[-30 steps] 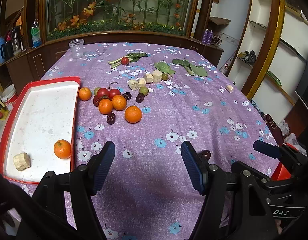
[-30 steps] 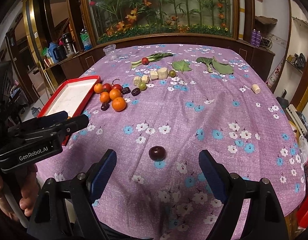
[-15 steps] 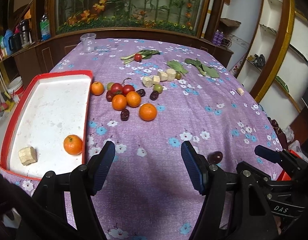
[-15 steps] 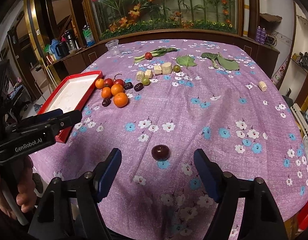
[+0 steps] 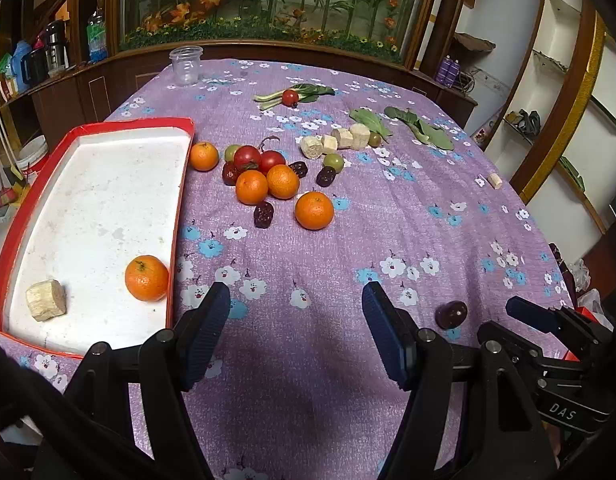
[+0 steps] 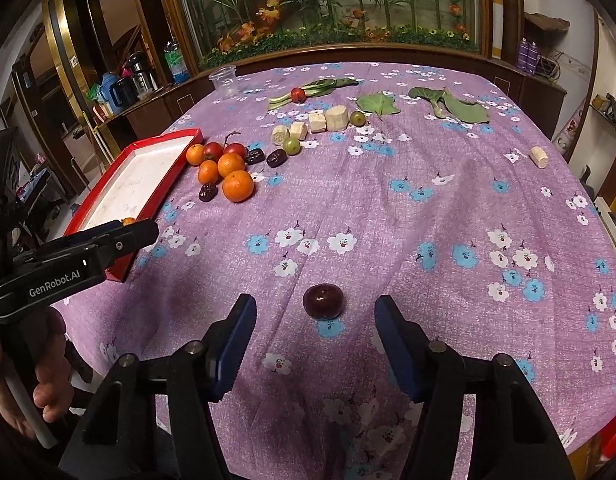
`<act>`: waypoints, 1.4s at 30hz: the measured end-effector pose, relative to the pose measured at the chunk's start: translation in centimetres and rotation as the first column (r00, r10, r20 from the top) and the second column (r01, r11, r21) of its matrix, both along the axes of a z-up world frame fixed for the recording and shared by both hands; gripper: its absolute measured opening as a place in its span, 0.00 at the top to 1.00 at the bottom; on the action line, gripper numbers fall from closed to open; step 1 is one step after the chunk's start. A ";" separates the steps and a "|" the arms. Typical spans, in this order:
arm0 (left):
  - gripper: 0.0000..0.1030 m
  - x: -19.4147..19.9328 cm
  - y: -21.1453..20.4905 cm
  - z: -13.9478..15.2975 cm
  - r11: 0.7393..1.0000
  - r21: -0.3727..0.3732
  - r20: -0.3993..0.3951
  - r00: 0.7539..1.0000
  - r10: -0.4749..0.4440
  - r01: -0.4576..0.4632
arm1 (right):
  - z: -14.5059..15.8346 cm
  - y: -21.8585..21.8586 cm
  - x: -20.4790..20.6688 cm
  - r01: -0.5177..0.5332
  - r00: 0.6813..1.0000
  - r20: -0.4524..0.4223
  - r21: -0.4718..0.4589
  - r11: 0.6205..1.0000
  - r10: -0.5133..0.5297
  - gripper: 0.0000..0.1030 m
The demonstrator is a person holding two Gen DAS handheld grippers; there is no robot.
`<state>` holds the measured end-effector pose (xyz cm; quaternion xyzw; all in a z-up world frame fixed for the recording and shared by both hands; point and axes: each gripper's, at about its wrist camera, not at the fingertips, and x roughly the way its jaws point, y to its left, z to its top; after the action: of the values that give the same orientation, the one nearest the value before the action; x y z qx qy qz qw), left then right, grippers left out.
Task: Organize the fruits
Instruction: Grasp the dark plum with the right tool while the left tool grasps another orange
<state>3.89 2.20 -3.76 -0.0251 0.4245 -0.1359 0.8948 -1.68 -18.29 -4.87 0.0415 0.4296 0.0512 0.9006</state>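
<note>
A red-rimmed white tray [image 5: 180, 184] lies at the table's left and holds one orange [image 5: 146, 278] and a pale cut chunk [image 5: 46, 300]. A cluster of oranges [image 5: 313, 211], red tomatoes [image 5: 247, 158], dark dates [image 5: 263, 214] and green fruits [image 5: 333, 162] lies right of the tray. My left gripper [image 5: 296, 316] is open and empty over the cloth near the tray's front corner. A dark plum [image 6: 323, 301] lies alone near the table front. My right gripper [image 6: 315, 328] is open, its jaws on either side just short of the plum.
Pale cut chunks [image 5: 335, 142], green leaves [image 5: 421, 130], a tomato on a leafy stalk [image 5: 290, 97] and a clear plastic cup [image 5: 186, 65] lie farther back. A lone pale chunk [image 6: 539, 157] lies at the right. A wooden ledge with plants borders the table's far side.
My left gripper has swung right and forward, bringing the tray and fruit cluster closer. My right gripper has closed in on the plum, which now sits between its open jaws' tips.
</note>
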 end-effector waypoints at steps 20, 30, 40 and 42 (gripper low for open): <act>0.34 2.2 -0.3 -1.0 1.000 -0.001 -0.037 0.999 -0.001 0.001 | -3.1 0.1 3.2 -0.035 0.997 -0.066 0.031 0.999 0.037 0.61; 0.34 6.1 -2.1 -2.2 1.000 -0.006 -0.087 0.996 -0.031 0.030 | -3.2 0.0 3.3 -0.040 0.999 -0.038 -0.015 0.999 0.039 0.76; 0.36 11.1 -4.7 -3.8 0.999 0.013 -0.151 0.988 -0.027 0.030 | -3.3 -0.7 3.3 -0.052 0.998 -0.029 0.035 0.998 0.053 0.76; 0.43 11.4 -5.6 -4.0 0.998 0.055 -0.144 0.989 -0.031 0.039 | -3.3 -0.8 3.3 -0.055 0.998 -0.029 0.042 0.998 0.056 0.76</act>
<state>15.27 -3.37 -7.73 -0.0018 0.4918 -0.1371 0.8598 1.61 -19.11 -8.12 0.0488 0.4432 0.0844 0.8911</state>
